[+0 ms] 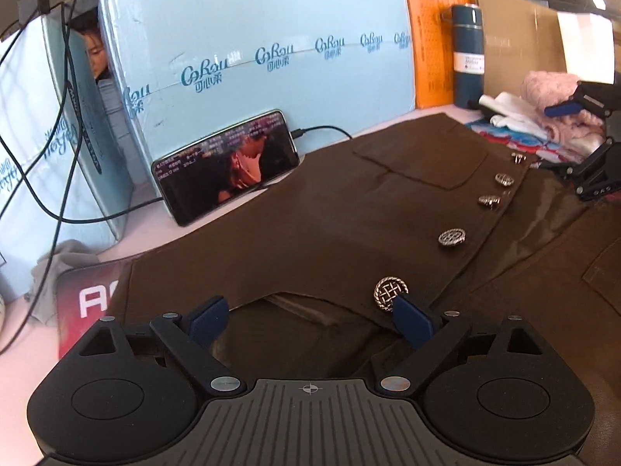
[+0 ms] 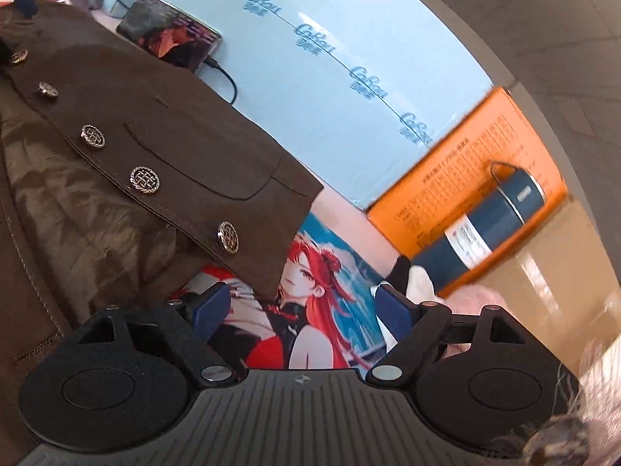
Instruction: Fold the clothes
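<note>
A dark brown jacket with several silver buttons lies spread on the table, one front panel laid open over the shiny lining. My left gripper is open, its blue fingertips just over the near edge of that panel beside the nearest button. My right gripper is open and empty, hovering beside the jacket's corner hem over an anime mat. The right gripper also shows at the far right of the left wrist view.
A phone playing video leans on light blue boxes behind the jacket, with a charging cable. A dark blue flask and an orange box stand at the back right. Pink and white clothes lie beside them.
</note>
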### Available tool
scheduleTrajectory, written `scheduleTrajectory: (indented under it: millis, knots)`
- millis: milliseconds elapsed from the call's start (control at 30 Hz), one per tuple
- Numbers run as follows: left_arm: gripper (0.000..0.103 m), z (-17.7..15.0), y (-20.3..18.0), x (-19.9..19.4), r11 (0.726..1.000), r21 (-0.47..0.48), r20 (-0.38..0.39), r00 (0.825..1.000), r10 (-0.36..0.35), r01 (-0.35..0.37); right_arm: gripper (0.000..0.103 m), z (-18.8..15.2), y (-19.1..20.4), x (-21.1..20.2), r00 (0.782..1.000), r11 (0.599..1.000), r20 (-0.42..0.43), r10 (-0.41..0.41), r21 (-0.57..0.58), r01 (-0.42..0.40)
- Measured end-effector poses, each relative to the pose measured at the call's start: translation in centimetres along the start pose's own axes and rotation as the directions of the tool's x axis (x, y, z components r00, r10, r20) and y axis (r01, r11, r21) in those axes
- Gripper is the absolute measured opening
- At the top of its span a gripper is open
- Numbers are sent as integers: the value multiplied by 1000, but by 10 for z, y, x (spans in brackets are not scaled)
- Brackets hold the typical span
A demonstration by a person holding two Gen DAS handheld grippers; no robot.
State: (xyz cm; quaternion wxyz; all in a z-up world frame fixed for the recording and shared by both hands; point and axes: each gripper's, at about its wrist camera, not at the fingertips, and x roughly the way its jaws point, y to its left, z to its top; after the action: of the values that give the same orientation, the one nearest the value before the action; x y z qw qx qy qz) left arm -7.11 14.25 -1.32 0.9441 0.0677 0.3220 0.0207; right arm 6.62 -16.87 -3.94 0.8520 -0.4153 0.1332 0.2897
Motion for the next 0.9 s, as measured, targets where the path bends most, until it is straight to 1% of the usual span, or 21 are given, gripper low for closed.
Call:
scheduleTrajectory:
  millis: [100, 233, 333, 400, 500, 533, 567, 633, 667, 733, 800, 833, 867, 900]
  knots:
    - [94, -3, 6, 0, 999, -28, 1, 1000, -22, 22, 81, 11, -7, 11, 999, 997, 8, 36, -65, -35]
    - [94, -5, 12, 2, 996, -68, -1, 999, -52, 52, 81, 20, -12, 21, 998, 993, 8, 61, -104, -59]
    - [94, -5, 16, 3, 994, -88, -5, 998, -69, 69, 81, 24, -12, 27, 999, 983, -7, 51, -175, -52]
    - [94, -5, 17, 4, 993, -97, -6, 997, -76, 75, 81, 25, -9, 34, 1000, 962, -9, 17, -271, -18]
    - [94, -5, 21, 5, 989, -115, -9, 996, -91, 89, 74, 32, -4, 36, 999, 947, 10, 48, -317, -42]
    - [94, -5, 21, 5, 989, -117, -9, 996, -91, 89, 58, 34, -1, 36, 997, 943, 12, 75, -325, -67]
    - [95, -5, 21, 5, 989, -118, -8, 996, -91, 90, 33, 35, 2, 37, 995, 938, 14, 102, -333, -92]
    - [95, -5, 22, 5, 989, -121, -6, 996, -92, 91, 8, 37, 6, 37, 988, 929, 4, 152, -343, -141]
    - [95, -5, 23, 5, 987, -127, -2, 995, -96, 95, 8, 37, 9, 36, 987, 925, -9, 158, -350, -151]
    - [94, -6, 25, 3, 985, -136, 12, 994, -106, 107, 5, 37, 9, 31, 989, 924, -14, 147, -356, -142]
    - [95, -5, 23, -5, 982, -111, 65, 987, -144, 151, 5, 43, 6, 19, 991, 932, 6, 136, -341, -126]
    - [95, -5, 19, -12, 979, -72, 105, 978, -183, 191, 5, 46, 5, 13, 991, 935, 16, 130, -334, -117]
    - [95, -5, 14, -19, 973, -29, 144, 964, -223, 229, 4, 49, 3, 7, 992, 939, 25, 124, -326, -109]
    - [95, -5, 8, -25, 967, 18, 167, 952, -255, 256, 3, 52, 2, -1, 990, 942, 31, 135, -315, -119]
